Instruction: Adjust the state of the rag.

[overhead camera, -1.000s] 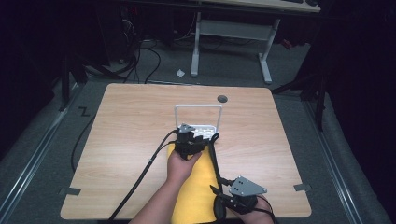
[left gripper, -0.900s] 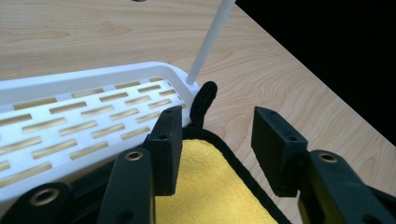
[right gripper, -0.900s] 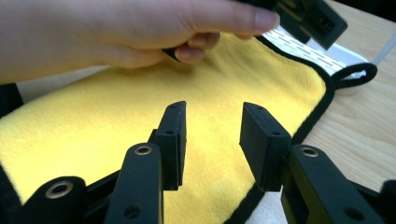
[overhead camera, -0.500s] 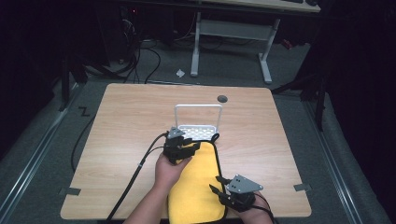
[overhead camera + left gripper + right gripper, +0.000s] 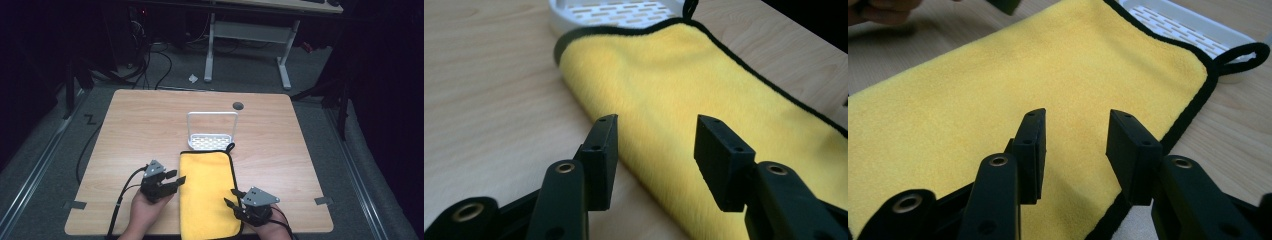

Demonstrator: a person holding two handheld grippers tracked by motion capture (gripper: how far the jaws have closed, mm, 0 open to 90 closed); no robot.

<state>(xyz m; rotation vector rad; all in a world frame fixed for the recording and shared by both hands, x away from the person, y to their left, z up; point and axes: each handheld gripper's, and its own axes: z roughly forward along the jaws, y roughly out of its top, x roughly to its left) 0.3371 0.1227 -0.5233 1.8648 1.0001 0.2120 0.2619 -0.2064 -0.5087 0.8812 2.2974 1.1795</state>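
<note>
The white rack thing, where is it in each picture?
High view: the white rack stands mid-table, just beyond the far end of the yellow cloth.
Left gripper view: the rack lies at the top edge, behind the cloth's far end.
Right gripper view: the rack sits in the top right corner.
Shared landmark: the cloth's black loop, right beside the rack.

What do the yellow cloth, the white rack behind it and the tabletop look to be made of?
Yellow cloth: soft napped fabric, likely microfibre, matte and fuzzy, with black stitched edging and a hanging loop. White rack: probably moulded plastic, smooth with a slight sheen, slotted base; its hoop handle could be coated wire. Table: light wood-grain surface, matte, possibly laminate rather than solid wood.
</note>
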